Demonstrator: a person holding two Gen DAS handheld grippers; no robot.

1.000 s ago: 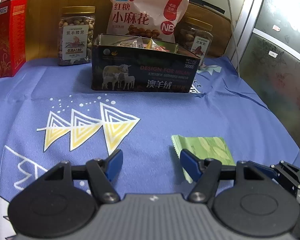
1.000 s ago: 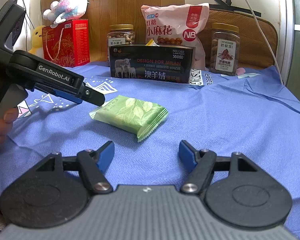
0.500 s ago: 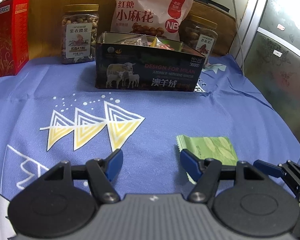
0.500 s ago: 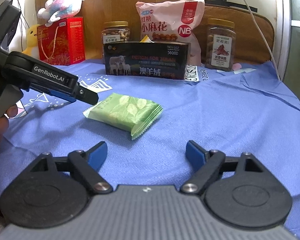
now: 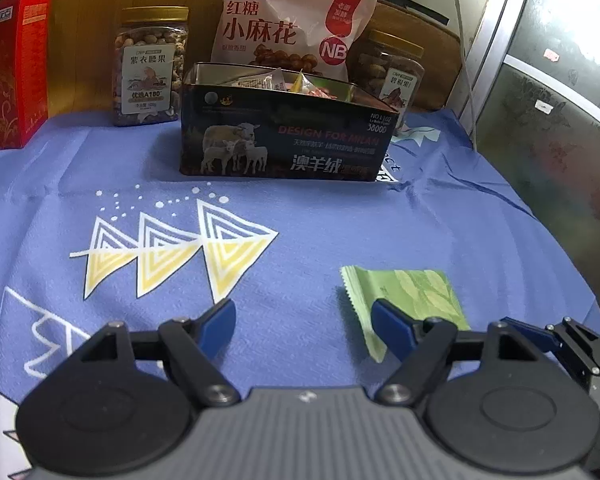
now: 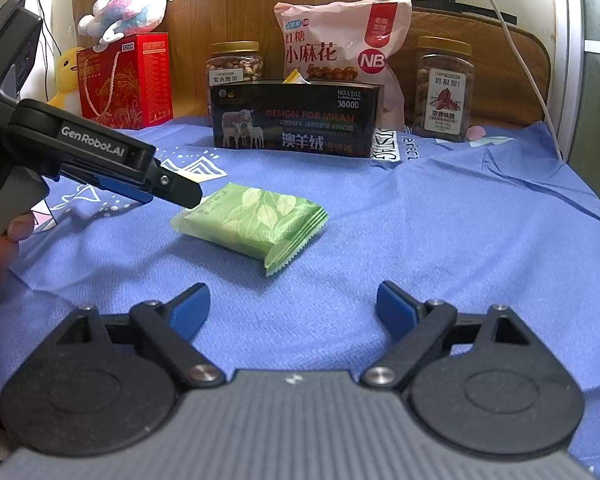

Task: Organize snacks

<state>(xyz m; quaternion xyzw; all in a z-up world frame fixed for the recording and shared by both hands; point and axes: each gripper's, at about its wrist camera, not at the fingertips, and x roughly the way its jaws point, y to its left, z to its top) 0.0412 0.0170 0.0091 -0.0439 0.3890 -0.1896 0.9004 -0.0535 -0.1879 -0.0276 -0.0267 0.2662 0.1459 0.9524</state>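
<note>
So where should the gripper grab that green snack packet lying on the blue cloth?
Probably across the puffy middle of the green snack packet, coming down from above. It lies flat on the blue cloth, so its thin crimped ends give little to pinch. The open right gripper is nearest.

A: Where did the left wrist view look from?
B: Low over the counter point(image 5: 340, 216), facing the tin point(image 5: 288, 136).
A: And the right one?
B: Lower, further right, facing the same tin point(image 6: 296, 120); both shared the green packet point(image 6: 256, 220).
</note>
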